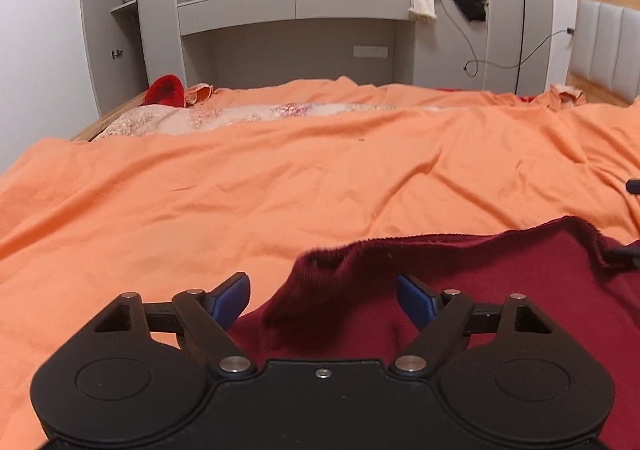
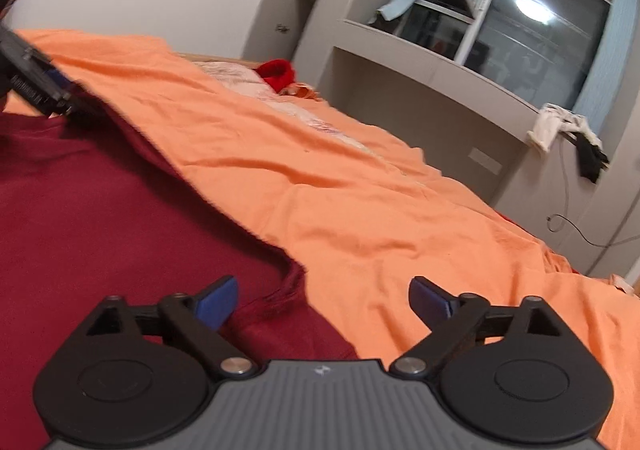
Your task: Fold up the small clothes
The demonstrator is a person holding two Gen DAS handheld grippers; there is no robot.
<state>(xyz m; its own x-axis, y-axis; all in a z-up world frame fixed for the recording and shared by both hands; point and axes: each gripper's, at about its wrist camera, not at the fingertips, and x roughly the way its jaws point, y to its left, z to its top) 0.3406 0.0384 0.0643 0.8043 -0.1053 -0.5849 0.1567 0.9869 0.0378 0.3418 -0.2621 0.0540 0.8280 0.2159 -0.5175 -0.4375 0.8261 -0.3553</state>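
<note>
Left wrist: rumpled maroon garment [image 1: 500,290]

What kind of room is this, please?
Most likely a bedroom in a home. A bed covered with an orange sheet fills the view, a padded headboard stands at its far right, and a window with pale blue curtains sits above built-in grey shelves.

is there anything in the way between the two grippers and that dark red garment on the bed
Nothing visible is. The left gripper stands open with a raised edge of the dark red garment right between its jaws. The right gripper is open over the garment's other edge. Only the orange bedsheet lies around it.
</note>
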